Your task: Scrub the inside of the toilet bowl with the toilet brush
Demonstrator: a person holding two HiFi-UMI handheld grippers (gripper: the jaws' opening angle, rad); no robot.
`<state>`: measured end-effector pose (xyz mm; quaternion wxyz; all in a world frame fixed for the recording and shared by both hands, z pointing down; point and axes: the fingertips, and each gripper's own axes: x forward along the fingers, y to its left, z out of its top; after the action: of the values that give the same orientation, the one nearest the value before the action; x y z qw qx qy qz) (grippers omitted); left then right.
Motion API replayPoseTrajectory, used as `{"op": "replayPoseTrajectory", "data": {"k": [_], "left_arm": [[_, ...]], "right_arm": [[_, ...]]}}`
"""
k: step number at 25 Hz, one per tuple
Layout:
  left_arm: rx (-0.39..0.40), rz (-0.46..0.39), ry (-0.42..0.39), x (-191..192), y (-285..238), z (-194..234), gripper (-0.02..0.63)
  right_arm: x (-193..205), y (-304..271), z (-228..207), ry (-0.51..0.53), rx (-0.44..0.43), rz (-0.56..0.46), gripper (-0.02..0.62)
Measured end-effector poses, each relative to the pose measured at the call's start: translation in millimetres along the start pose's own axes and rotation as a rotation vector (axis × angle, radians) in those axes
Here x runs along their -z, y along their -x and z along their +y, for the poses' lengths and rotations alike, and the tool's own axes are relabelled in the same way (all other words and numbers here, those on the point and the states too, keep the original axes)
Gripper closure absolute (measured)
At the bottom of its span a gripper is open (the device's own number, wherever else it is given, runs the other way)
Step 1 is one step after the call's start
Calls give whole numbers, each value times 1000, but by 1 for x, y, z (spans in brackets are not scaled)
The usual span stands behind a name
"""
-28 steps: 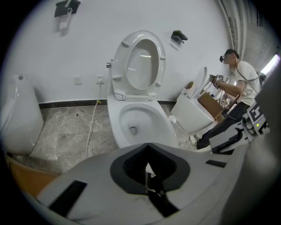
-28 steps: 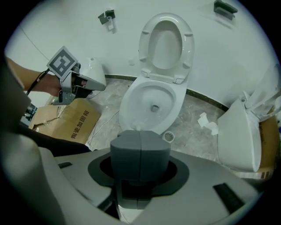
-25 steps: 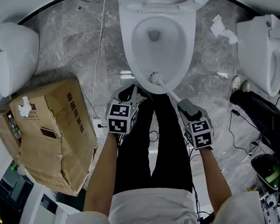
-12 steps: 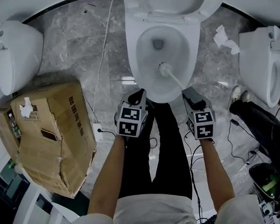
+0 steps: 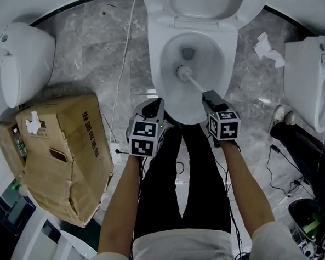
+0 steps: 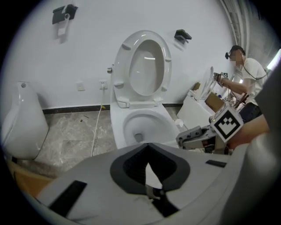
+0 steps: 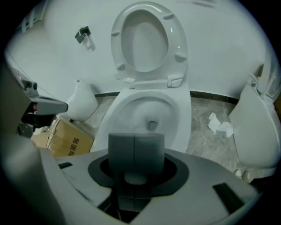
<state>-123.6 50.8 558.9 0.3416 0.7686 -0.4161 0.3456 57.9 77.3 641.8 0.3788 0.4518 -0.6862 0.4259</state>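
Observation:
The white toilet bowl point(image 5: 194, 106) stands open at the top of the head view, its seat and lid point(image 6: 145, 66) raised against the wall. The toilet brush point(image 5: 183, 73) has its white head inside the bowl, just below the drain hole. Its handle slants down and right over the front rim into my right gripper point(image 5: 210, 98). That gripper point(image 7: 136, 147) is shut on the handle, and its grey pads meet over the bowl point(image 7: 149, 112). My left gripper point(image 5: 155, 106) hangs at the bowl's front left rim. It point(image 6: 147, 165) looks shut and holds nothing.
A battered cardboard box point(image 5: 62, 153) lies on the floor at left, beyond it a white urinal point(image 5: 21, 63). A second toilet point(image 5: 314, 75) and crumpled paper point(image 5: 266, 48) are at right. Cables point(image 5: 123, 58) cross the marble floor. Another person point(image 6: 246, 74) is at far right.
My right gripper has moved forward and down, carrying the brush head from the bowl's front rim deeper in towards the drain. My left gripper has shifted slightly forward.

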Motion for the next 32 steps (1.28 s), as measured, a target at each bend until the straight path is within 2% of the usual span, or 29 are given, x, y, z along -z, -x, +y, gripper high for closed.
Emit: {"op": "replayPoseTrajectory", "data": {"k": [4,9,16,20,24,32], "left_arm": [[4,8,21,4,-3,-10,580],[14,33,53,10,-17,-22,580],[39,24,30,-7,-26,-38,580],[35,30,46,-13,-30,-31,580],[20,32,47,-18,-32,-27,580],[9,11,89,-25,-33,-17,580]], "right_arm": [[14,-7,-1,31,-22,72,408],[3,-8,-7,44,-68,96,408],[-7,-15,4,87,-78,112,408],[-8,-19,4,57,-83,98,408],[-7,-26,4,-22,-89,72,408],[-14,-33,5,-36,-75,50,407]]}}
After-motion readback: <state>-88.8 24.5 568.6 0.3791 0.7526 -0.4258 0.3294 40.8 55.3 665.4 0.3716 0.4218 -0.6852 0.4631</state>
